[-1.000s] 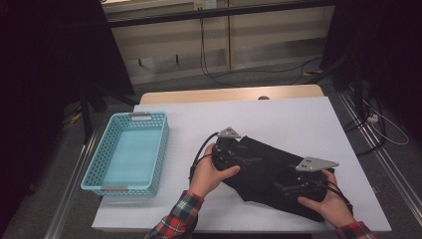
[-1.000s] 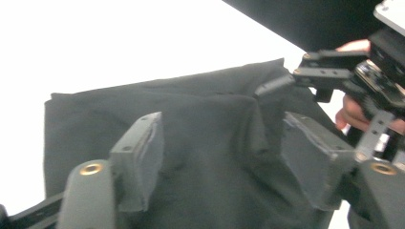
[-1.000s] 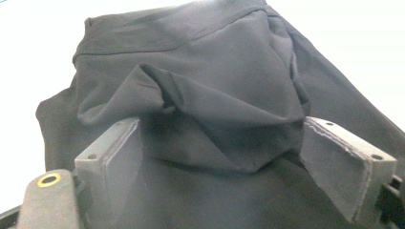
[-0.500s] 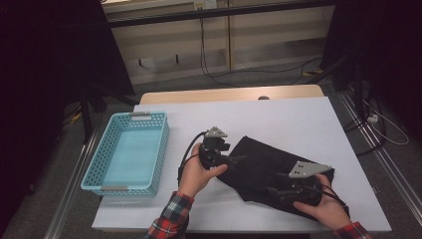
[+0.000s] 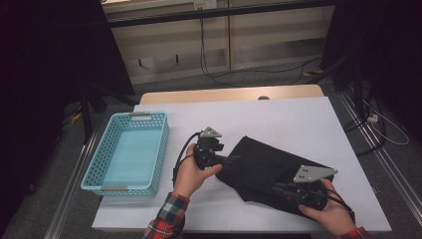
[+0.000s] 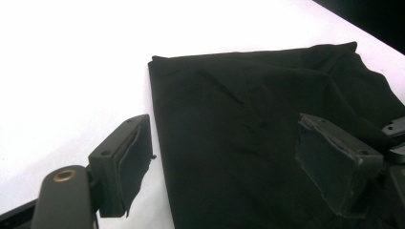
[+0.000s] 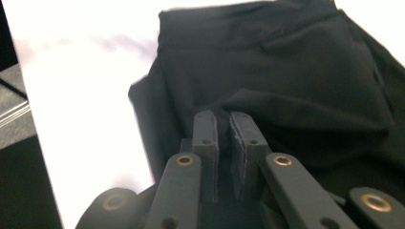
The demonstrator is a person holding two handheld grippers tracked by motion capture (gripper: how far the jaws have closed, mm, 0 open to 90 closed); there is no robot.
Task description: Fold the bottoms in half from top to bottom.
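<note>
A black cloth (image 5: 268,164) lies crumpled on the white table (image 5: 278,119). My left gripper (image 5: 230,160) is at the cloth's left edge, open, its jaws having just widened. In the left gripper view (image 6: 224,126) one jaw hangs over bare table and the other over the cloth (image 6: 239,119), pinching nothing. My right gripper (image 5: 277,187) is low on the near right part of the cloth. Its jaws have just been closing, and in the right gripper view (image 7: 223,117) they stand almost together with a raised fold of cloth (image 7: 286,62) at their tips.
A light blue plastic basket (image 5: 161,149) stands on the table's left side, a short way left of my left hand. Bare white tabletop stretches behind the cloth. The near table edge runs just below both hands.
My left hand has carried its gripper leftwards, off the middle of the cloth to its left edge. The right hand has stayed at the cloth's near right part.
</note>
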